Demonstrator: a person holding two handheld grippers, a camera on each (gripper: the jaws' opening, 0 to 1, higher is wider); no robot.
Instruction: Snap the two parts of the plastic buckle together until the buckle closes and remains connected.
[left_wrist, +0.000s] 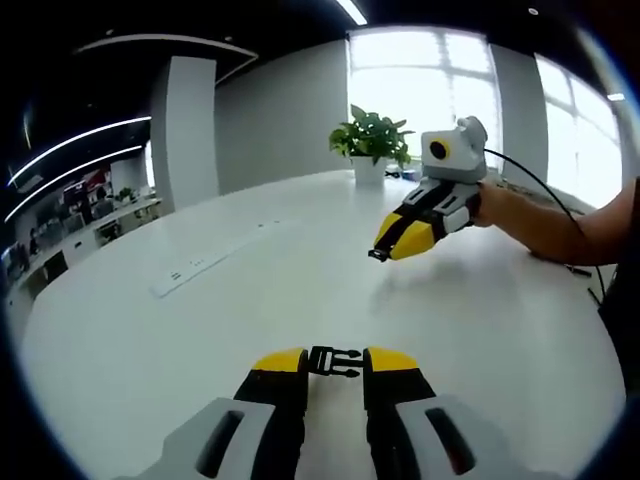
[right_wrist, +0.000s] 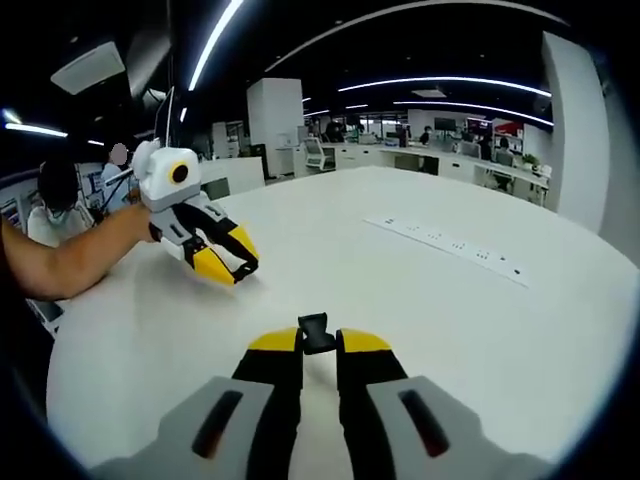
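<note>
Halves lay apart: left tool (left_wrist: 335, 362) pinched the black pronged plastic buckle part (left_wrist: 335, 361) crosswise, right tool (right_wrist: 318, 341) pinched the black plastic socket part (right_wrist: 315, 333), both above the white desk (left_wrist: 230, 290), facing each other.

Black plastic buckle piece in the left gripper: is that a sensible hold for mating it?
Probably yes. The left gripper clamps the black pronged plastic buckle piece by its two ends, so it lies crosswise between the yellow tips. The right gripper pinches the other small black buckle piece at its base, its far end standing free. Whether the prongs face out is unclear.
</note>
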